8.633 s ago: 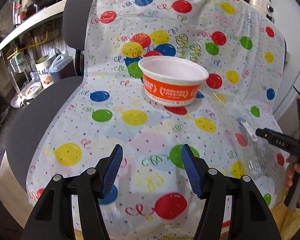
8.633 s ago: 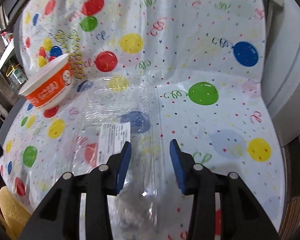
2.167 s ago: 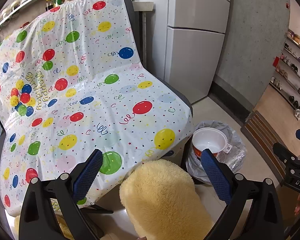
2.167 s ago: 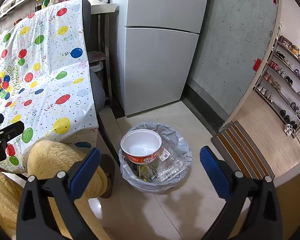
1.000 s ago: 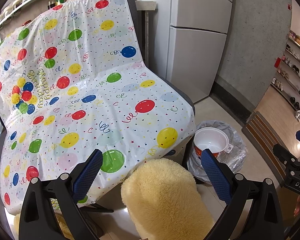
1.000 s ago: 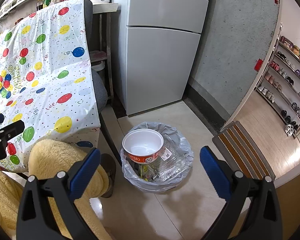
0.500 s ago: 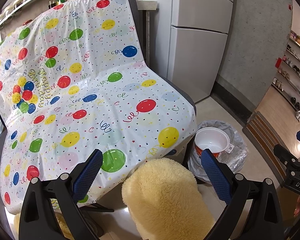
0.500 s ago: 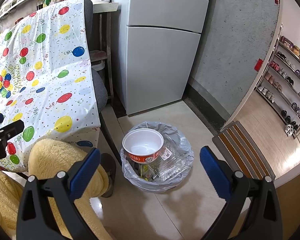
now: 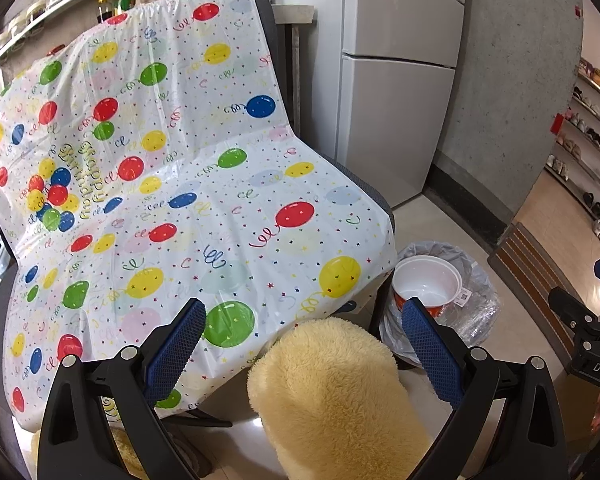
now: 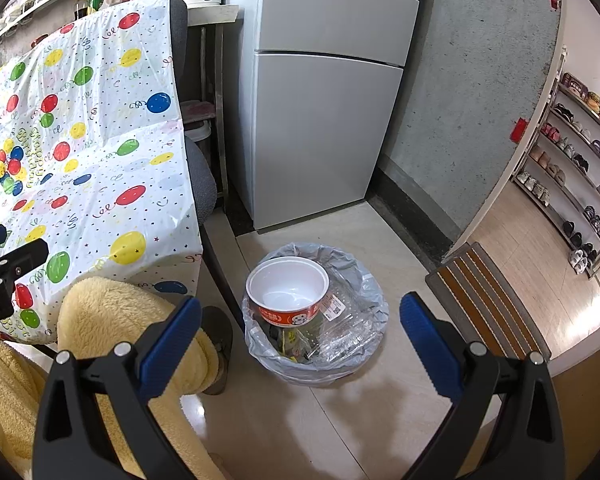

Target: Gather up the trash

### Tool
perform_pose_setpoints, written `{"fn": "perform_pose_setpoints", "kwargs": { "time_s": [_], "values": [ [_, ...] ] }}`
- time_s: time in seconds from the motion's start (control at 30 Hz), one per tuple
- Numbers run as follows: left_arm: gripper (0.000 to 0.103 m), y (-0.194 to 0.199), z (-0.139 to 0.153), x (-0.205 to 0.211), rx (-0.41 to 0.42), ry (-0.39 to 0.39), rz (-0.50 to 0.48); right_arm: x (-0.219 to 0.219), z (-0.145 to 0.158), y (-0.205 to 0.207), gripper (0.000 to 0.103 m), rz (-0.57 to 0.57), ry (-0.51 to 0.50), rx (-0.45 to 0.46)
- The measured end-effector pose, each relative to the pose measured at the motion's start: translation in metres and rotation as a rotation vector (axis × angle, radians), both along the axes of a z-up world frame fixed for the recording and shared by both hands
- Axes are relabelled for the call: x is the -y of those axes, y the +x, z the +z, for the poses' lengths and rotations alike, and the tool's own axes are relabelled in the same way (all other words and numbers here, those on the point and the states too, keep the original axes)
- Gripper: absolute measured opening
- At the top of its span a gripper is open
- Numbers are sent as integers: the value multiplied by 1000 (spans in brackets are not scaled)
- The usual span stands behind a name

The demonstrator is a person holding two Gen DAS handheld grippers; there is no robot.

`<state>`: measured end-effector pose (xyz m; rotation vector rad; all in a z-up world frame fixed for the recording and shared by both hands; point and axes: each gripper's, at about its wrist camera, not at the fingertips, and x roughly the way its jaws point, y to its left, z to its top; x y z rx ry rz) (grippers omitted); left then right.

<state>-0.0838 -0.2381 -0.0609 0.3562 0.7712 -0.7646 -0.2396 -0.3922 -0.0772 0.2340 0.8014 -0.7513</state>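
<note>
My left gripper (image 9: 302,340) and my right gripper (image 10: 300,336) both hang empty with blue-padded jaws spread wide apart, held back from the work so each camera takes in the scene. The round waste bin lined with a grey plastic bag (image 10: 364,280) stands on the beige tiled floor (image 10: 332,420) at twelve o'clock from my right gripper, just beside the chair draped in a balloon-print plastic sheet (image 9: 172,208). The orange-and-white paper noodle bowl (image 10: 288,292) sits upright on top of the bin's contents, at its ten o'clock edge; the crumpled clear plastic packaging (image 10: 346,328) lies beside it toward four o'clock. No trash is visible on the sheet, so I judge collection essentially finished.
</note>
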Motion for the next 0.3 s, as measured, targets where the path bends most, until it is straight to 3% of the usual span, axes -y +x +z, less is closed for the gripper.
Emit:
{"fn": "perform_pose_setpoints", "kwargs": {
  "time_s": [0.2, 0.3],
  "values": [
    [97, 19, -5, -7, -44, 1, 14, -1, 4, 21, 97, 44, 1, 25],
    [97, 53, -11, -32, -60, 5, 89, -8, 9, 55, 97, 118, -11, 33]
  ]
}}
